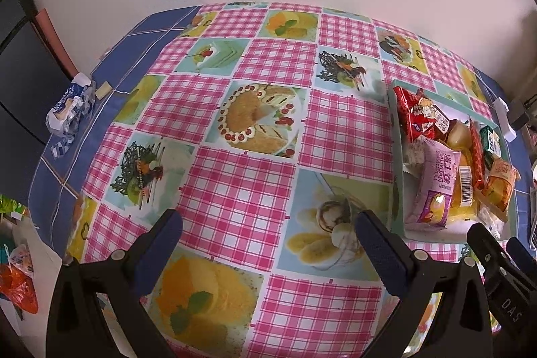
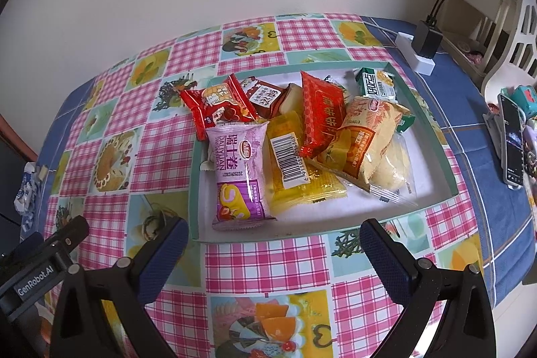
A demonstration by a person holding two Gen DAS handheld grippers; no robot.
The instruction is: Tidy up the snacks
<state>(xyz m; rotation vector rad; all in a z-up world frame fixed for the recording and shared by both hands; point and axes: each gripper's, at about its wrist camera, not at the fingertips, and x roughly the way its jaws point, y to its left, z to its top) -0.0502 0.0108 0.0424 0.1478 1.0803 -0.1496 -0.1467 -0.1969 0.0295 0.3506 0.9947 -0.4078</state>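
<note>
Left claw [image 1: 268, 230]: we hold it spread wide and empty above the desk's checked cloth [image 1: 235, 176], with nothing between its blue-padded fingers [image 1: 161, 244].

Right claw [image 2: 272, 244]: we hold it released too, its fingers wide apart and empty, hovering just short of the near wall of the tray [image 2: 198, 190].

Tray: a shallow box with a teal rim and white floor, resting on the cloth toward the right side of the desk; in the left wrist view it sits at the right edge [image 1: 396, 190].

Snacks: we see them all piled inside the tray, overlapping one another.

Purple roll pack [image 2: 238, 176]: lies at the tray's near left, lengthwise toward us.

Yellow pack [image 2: 295, 170]: just right of the purple one, barcode side up, touching it.

Red packs: one at the far left corner [image 2: 214, 106], partly over the rim; another [image 2: 320, 116] leans across the middle of the pile.

Orange-yellow bag [image 2: 365, 136]: to the right, over a clear-wrapped pale snack [image 2: 392, 163].

Green carton [image 2: 376, 83]: at the far right corner.

Crumpled blue-white wrapper [image 1: 70, 106]: at the desk's left edge, well apart from the tray.

Phone [image 2: 511, 143]: propped on the blue cloth to the tray's right.

Charger [image 2: 424, 42]: plugged into a white block behind the tray.
</note>
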